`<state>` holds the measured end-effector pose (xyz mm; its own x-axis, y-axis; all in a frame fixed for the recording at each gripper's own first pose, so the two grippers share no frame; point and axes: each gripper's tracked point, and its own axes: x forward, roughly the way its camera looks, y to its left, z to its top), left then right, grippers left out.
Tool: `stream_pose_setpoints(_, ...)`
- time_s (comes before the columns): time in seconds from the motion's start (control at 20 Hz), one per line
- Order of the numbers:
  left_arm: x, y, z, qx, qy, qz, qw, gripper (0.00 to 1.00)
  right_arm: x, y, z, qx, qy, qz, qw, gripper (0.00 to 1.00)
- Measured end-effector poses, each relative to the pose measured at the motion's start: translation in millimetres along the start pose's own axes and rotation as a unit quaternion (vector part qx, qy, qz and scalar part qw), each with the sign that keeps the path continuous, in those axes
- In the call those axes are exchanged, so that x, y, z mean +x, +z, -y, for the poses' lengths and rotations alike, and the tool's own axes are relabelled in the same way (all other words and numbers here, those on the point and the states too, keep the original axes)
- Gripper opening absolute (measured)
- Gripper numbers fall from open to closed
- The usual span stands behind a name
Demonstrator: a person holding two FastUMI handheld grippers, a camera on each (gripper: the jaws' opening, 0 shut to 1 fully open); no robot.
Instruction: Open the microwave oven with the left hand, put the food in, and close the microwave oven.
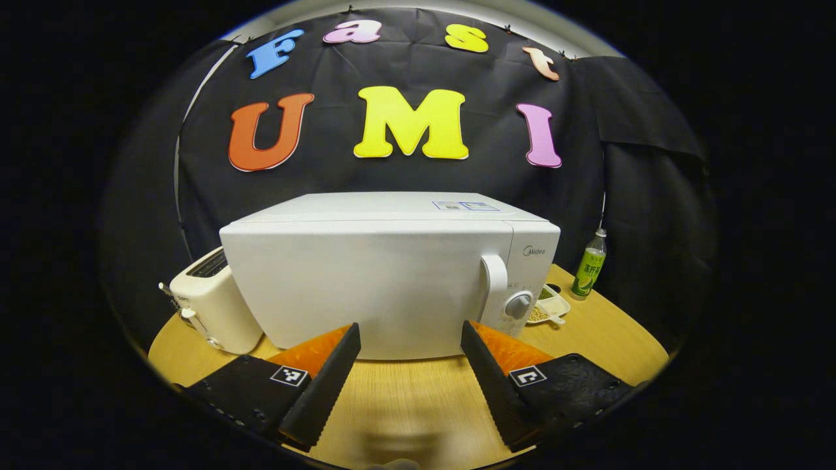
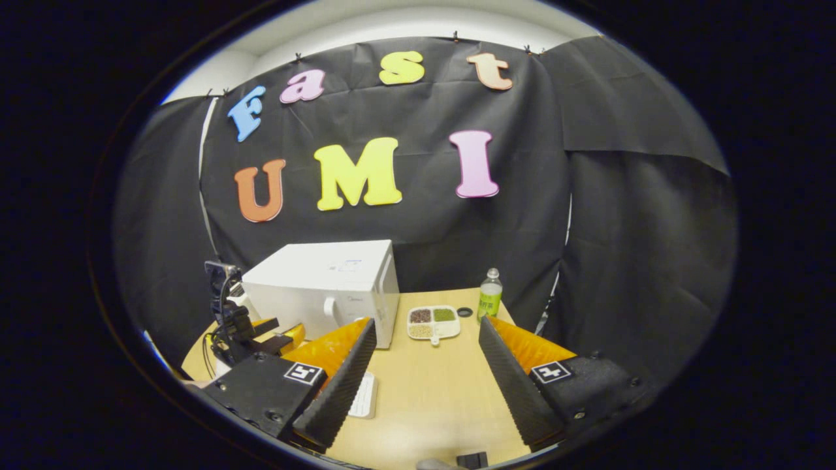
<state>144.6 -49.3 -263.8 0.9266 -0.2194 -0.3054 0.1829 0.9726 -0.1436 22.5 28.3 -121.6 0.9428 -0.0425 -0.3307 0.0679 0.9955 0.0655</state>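
The white microwave (image 1: 392, 281) stands shut in the middle of the left gripper view, its handle (image 1: 494, 281) and a round knob (image 1: 519, 305) on the right side of its front. My left gripper (image 1: 410, 334) is open just in front of the door, a little left of the handle, holding nothing. The food, a white divided tray of beans (image 2: 433, 322), lies on the table to the right of the microwave (image 2: 326, 287). My right gripper (image 2: 426, 326) is open and empty, some way back from the tray. The left gripper (image 2: 281, 334) also appears before the microwave.
A white toaster (image 1: 212, 303) stands left of the microwave. A green-labelled bottle (image 2: 490, 295) and a small dark cap (image 2: 464, 312) sit behind the tray. A flat white object (image 2: 364, 395) lies on the wooden table (image 2: 431, 398) near my right gripper. Black cloth walls close in behind.
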Motion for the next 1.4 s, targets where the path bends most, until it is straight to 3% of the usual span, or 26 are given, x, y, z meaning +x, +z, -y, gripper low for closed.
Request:
stream_pose_setpoints(0.1, -20, 10, -2, -0.001, 0.006, 0.009, 1.000, 0.96, 1, -2, -5, -0.006, 0.007, 0.001, 1.000, 0.92)
stream_pose_setpoints(0.15, -32, 16, -8, 0.004, 0.016, 0.015, 1.000, 0.95, 2, -1, -8, -0.006, 0.011, 0.002, 1.000, 1.00)
stream_pose_setpoints(0.2, -47, 26, -12, 0.007, 0.020, 0.027, 0.999, 0.95, 3, -1, -11, -0.005, 0.014, 0.004, 1.000, 0.92)
stream_pose_setpoints(0.35, -90, 47, -27, 0.015, 0.032, 0.050, 0.998, 0.95, 7, 1, -21, 0.007, 0.022, 0.013, 1.000, 0.92)
stream_pose_setpoints(0.4, -105, 54, -32, 0.014, 0.033, 0.061, 0.997, 0.95, 8, 2, -24, 0.009, 0.024, 0.016, 1.000, 1.00)
stream_pose_setpoints(0.5, -133, 64, -44, 0.012, 0.041, 0.072, 0.996, 0.95, 10, 5, -29, 0.005, 0.027, 0.022, 0.999, 1.00)
stream_pose_setpoints(0.55, -145, 69, -52, 0.015, 0.047, 0.077, 0.996, 0.95, 11, 7, -30, 0.000, 0.026, 0.026, 0.999, 0.92)
stream_pose_setpoints(0.6, -157, 73, -58, 0.016, 0.050, 0.080, 0.995, 0.95, 11, 10, -30, -0.005, 0.024, 0.032, 0.999, 1.00)
stream_pose_setpoints(0.65, -168, 78, -61, 0.015, 0.051, 0.084, 0.995, 0.95, 10, 13, -32, -0.008, 0.023, 0.038, 0.999, 1.00)
stream_pose_setpoints(0.7, -177, 83, -64, 0.010, 0.052, 0.085, 0.995, 0.95, 9, 15, -35, -0.011, 0.023, 0.044, 0.999, 0.92)
stream_pose_setpoints(0.95, -210, 111, -71, 0.001, 0.052, 0.108, 0.993, 0.95, 4, 18, -55, -0.026, 0.029, 0.064, 0.997, 0.92)
stream_pose_setpoints(1.0, -211, 114, -74, 0.003, 0.055, 0.108, 0.993, 0.95, 4, 16, -59, -0.027, 0.030, 0.066, 0.997, 1.00)
stream_pose_setpoints(1.05, -214, 118, -73, 0.006, 0.054, 0.112, 0.992, 0.95, 2, 16, -65, -0.027, 0.034, 0.070, 0.997, 0.92)
stream_pose_setpoints(1.1, -217, 122, -74, 0.009, 0.053, 0.115, 0.992, 0.95, 1, 15, -69, -0.027, 0.036, 0.071, 0.996, 0.92)
stream_pose_setpoints(1.15, -218, 124, -74, 0.010, 0.050, 0.113, 0.992, 0.95, 0, 15, -73, -0.026, 0.039, 0.072, 0.996, 1.00)
stream_pose_setpoints(1.2, -218, 125, -75, 0.008, 0.049, 0.111, 0.993, 0.95, -1, 15, -76, -0.025, 0.043, 0.071, 0.996, 0.92)
stream_pose_setpoints(1.4, -218, 133, -78, 0.007, 0.052, 0.110, 0.993, 0.95, -7, 19, -80, -0.026, 0.042, 0.076, 0.996, 0.92)
